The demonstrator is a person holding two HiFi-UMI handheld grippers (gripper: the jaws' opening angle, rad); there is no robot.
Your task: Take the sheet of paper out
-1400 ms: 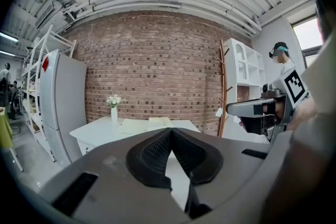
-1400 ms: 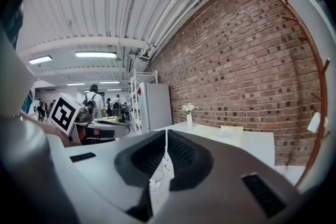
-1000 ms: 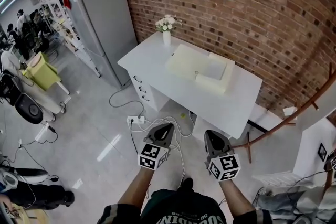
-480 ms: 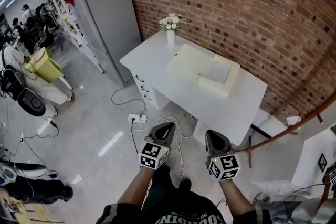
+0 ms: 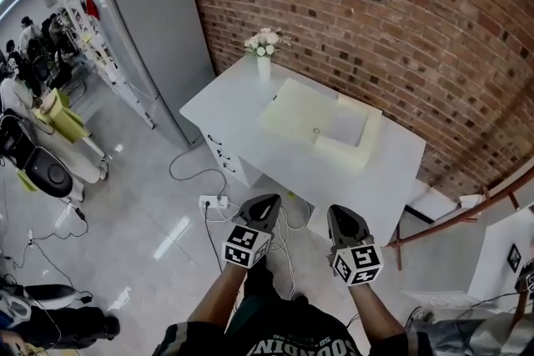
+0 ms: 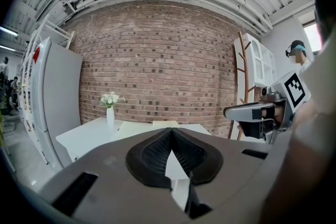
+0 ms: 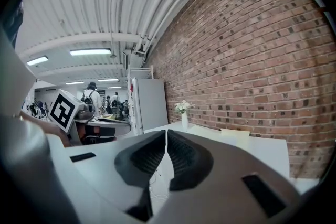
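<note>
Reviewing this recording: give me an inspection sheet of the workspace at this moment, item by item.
Surface: white desk against the brick wall, mostly bare.
Job's things: cream tray on the desk; the pale panel in its recess may be the sheet, cannot tell.
Clutter: vase of white flowers at the desk's far corner.
Grippers: left tool and right tool both shut, empty, over the floor short of the desk.
Cables: power strip and white cables on the floor.
Surroundings: grey cabinet, shelving, wooden coat stand.

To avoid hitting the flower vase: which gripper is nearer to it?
Left. The left gripper lies almost in line below the flower vase, short of the desk; the right gripper sits farther right.
</note>
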